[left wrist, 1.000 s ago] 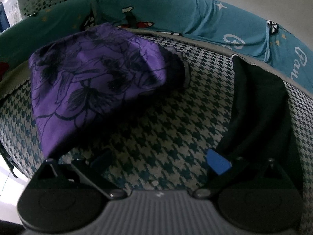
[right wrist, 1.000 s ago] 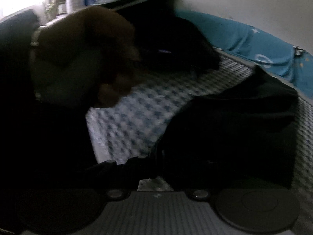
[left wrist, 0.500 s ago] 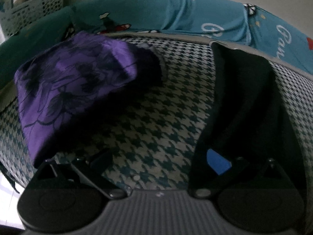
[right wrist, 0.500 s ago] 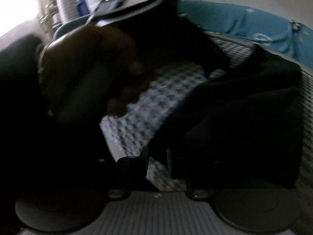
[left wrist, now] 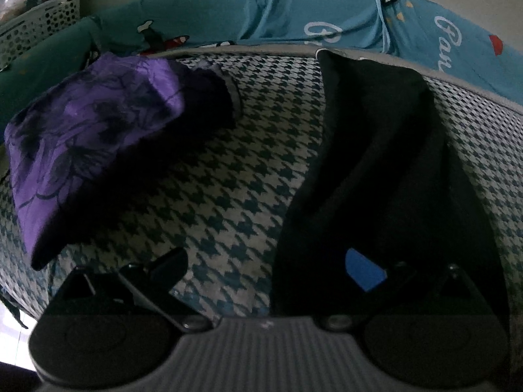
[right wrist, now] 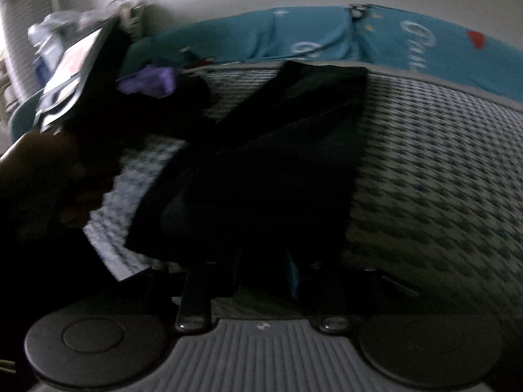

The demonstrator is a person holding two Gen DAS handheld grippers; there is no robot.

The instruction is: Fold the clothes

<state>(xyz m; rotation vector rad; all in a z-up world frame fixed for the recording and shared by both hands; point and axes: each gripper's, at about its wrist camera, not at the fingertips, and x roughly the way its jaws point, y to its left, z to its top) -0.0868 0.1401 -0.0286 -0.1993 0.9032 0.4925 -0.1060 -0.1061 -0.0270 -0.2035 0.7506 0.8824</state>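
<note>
Nearby, purple cloth (left wrist: 88,150) beside black garment (left wrist: 376,163).

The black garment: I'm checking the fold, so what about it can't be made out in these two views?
- Left wrist view: near hem of the black garment is hidden behind the left gripper.
- Right wrist view: creases lost to darkness and blur; whether the right gripper grips it is unclear.
- Garment type: undeterminable.
</note>
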